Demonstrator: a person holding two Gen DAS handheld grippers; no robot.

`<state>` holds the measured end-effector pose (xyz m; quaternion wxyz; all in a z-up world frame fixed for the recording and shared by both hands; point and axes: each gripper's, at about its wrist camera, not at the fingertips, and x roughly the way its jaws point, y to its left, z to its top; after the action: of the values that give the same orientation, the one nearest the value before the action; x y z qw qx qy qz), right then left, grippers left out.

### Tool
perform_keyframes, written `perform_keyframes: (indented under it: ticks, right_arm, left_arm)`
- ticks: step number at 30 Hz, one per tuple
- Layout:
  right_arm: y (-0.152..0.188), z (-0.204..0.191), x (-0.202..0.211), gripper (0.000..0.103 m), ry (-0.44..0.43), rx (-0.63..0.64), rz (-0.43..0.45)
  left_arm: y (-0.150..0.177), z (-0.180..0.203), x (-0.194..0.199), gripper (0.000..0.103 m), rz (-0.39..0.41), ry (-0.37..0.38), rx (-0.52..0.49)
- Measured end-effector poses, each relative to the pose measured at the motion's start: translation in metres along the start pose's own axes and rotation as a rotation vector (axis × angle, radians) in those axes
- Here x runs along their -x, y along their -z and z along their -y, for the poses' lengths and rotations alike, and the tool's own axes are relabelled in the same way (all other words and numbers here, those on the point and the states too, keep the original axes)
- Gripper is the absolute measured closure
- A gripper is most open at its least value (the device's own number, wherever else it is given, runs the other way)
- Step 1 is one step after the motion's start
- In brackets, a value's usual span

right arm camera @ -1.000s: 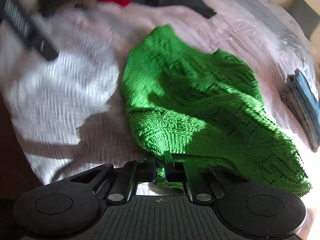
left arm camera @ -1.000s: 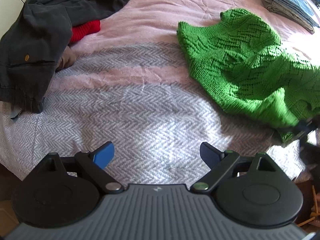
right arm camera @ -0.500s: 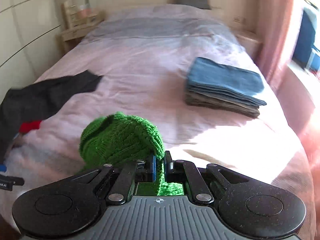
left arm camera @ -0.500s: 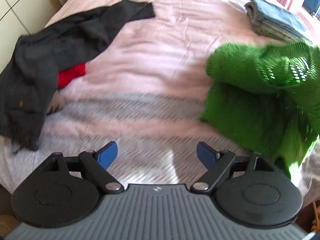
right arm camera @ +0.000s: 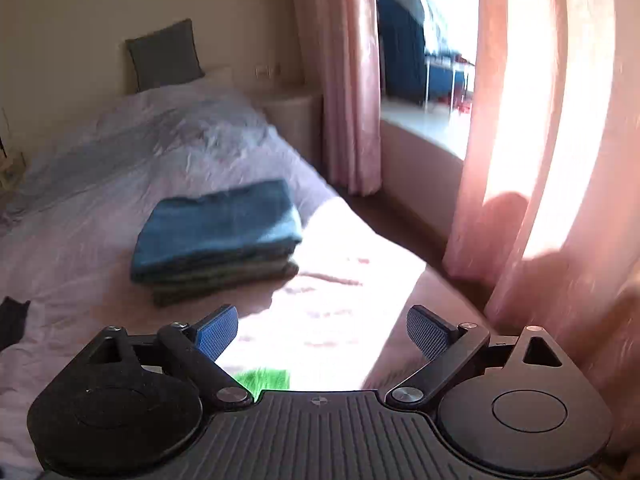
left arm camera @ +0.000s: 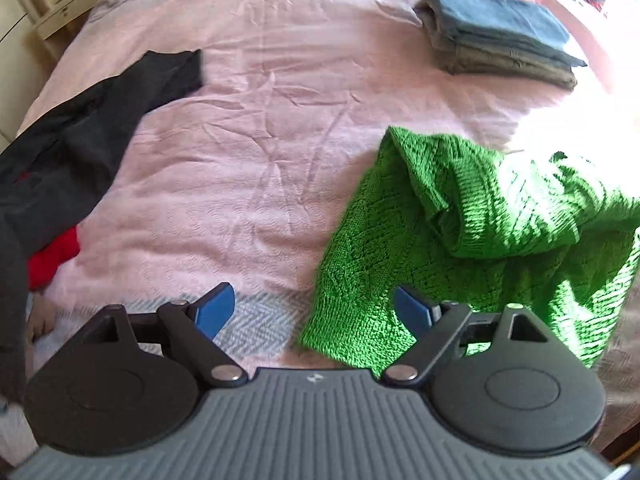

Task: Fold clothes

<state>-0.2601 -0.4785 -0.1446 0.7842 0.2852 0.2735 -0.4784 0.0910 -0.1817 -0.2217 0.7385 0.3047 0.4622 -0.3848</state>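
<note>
A green knitted sweater (left arm camera: 472, 240) lies rumpled and partly doubled over on the pink bedspread (left arm camera: 256, 152), at the right of the left wrist view. My left gripper (left arm camera: 316, 312) is open and empty, just left of the sweater's near corner. My right gripper (right arm camera: 320, 336) is open and empty above the bed; only a small strip of the green sweater (right arm camera: 264, 380) shows under it.
A stack of folded blue and grey clothes (left arm camera: 496, 28) sits at the far right of the bed, also in the right wrist view (right arm camera: 216, 240). Dark clothes (left arm camera: 80, 136) over a red garment (left arm camera: 56, 260) lie at the left. Pink curtains (right arm camera: 520, 120) hang right of the bed.
My right gripper lifted the green sweater, carried it further onto the bed and opened, letting it go. The left gripper moved forward over the bed and stayed open.
</note>
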Motion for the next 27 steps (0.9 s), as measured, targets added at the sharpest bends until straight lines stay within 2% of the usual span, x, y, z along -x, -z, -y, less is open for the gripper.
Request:
perform_keyframes:
  ticks: [2,5,6,7,10,13,17,18,19,20,21,22,24,27]
  right_arm:
    - [0.036,0.016,-0.012,0.008,-0.069,-0.130,-0.162]
    - [0.106,0.038,-0.027,0.010,-0.122,-0.355,-0.370]
    - [0.131,0.038,-0.029,0.016,-0.135,-0.423,-0.416]
    - [0.154,0.038,-0.031,0.018,-0.148,-0.488,-0.460]
    - [0.205,0.024,-0.033,0.019,-0.183,-0.631,-0.536]
    - [0.239,0.011,-0.035,0.020,-0.218,-0.715,-0.540]
    - [0.266,-0.003,-0.041,0.021,-0.257,-0.757,-0.494]
    - [0.269,-0.006,-0.041,0.029,-0.267,-0.769,-0.489]
    - [0.272,-0.009,-0.042,0.060,-0.288,-0.783,-0.496]
    - [0.277,-0.011,-0.043,0.074,-0.320,-0.814,-0.517]
    - [0.279,-0.012,-0.042,0.082,-0.323,-0.837,-0.524]
    - [0.277,-0.012,-0.037,0.090,-0.318,-0.839,-0.515]
    - [0.265,-0.011,-0.025,0.092,-0.312,-0.818,-0.486]
    - [0.214,-0.011,0.008,0.094,-0.357,-0.719,-0.389]
  left_arm:
    - [-0.004,-0.002,-0.020,0.020,-0.029,0.017,-0.023]
    - [-0.007,-0.006,-0.054,0.023,-0.071,0.044,-0.058]
    - [-0.007,-0.007,-0.065,0.025,-0.085,0.059,-0.065]
    - [-0.008,-0.009,-0.077,0.027,-0.100,0.074,-0.072]
    - [-0.008,-0.015,-0.106,0.028,-0.123,0.116,-0.094]
    - [-0.008,-0.019,-0.129,0.028,-0.134,0.180,-0.099]
    - [-0.002,-0.025,-0.153,0.028,-0.146,0.266,-0.051]
    - [-0.001,-0.026,-0.152,0.037,-0.138,0.299,-0.048]
    - [0.001,-0.028,-0.150,0.046,-0.129,0.334,-0.045]
    - [0.002,-0.029,-0.149,0.076,-0.120,0.368,-0.041]
    - [0.003,-0.031,-0.146,0.092,-0.128,0.424,-0.018]
    - [0.003,-0.034,-0.142,0.092,-0.134,0.457,0.012]
    - [0.001,-0.042,-0.127,0.094,-0.105,0.481,0.029]
    - [-0.006,-0.064,-0.092,0.095,-0.031,0.561,0.089]
